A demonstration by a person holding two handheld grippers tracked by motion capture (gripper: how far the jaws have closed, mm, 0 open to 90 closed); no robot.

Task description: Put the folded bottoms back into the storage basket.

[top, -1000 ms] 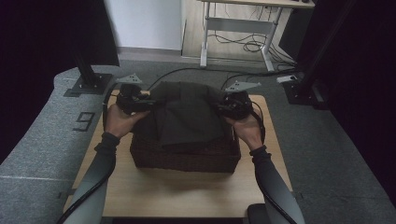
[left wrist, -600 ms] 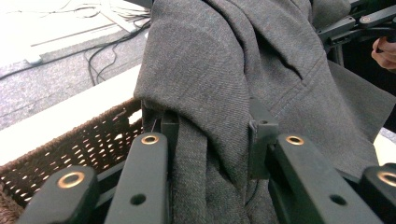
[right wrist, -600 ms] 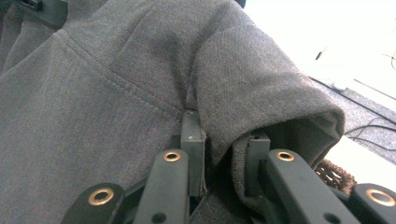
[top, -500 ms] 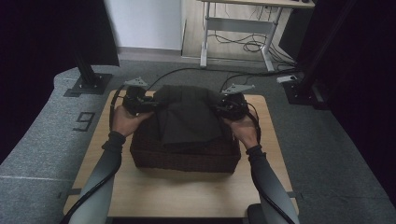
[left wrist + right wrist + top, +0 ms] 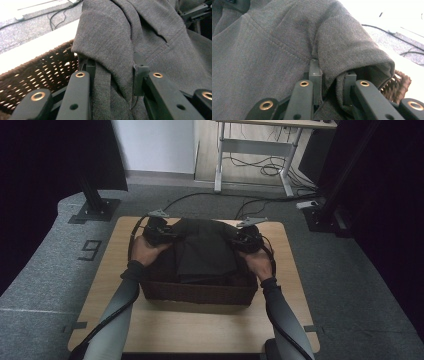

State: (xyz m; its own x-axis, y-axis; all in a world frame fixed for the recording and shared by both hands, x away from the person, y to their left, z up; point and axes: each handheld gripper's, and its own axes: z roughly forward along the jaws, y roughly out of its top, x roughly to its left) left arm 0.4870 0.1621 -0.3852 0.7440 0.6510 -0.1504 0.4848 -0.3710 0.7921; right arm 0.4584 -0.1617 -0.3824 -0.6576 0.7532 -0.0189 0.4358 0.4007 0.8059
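A folded dark grey garment (image 5: 206,250) lies over the top of a dark brown wicker basket (image 5: 197,292) on the wooden table. My left gripper (image 5: 159,233) holds its left edge and my right gripper (image 5: 246,238) its right edge. In the left gripper view both jaws pinch a thick fold of the grey garment (image 5: 130,45), with the basket's woven wall (image 5: 42,72) to the left. In the right gripper view the jaws clamp a rolled fold of the garment (image 5: 287,42), and a bit of the basket's rim (image 5: 398,86) shows at the right.
The basket stands on a light wooden table (image 5: 200,330) with grey carpet around it. Black stand bases (image 5: 95,210) sit on the floor at the far left and far right. A desk frame with cables (image 5: 260,165) is behind the table.
Both hands have come down and moved away from the person with the garment, lowering it onto the basket. The grips have not changed.
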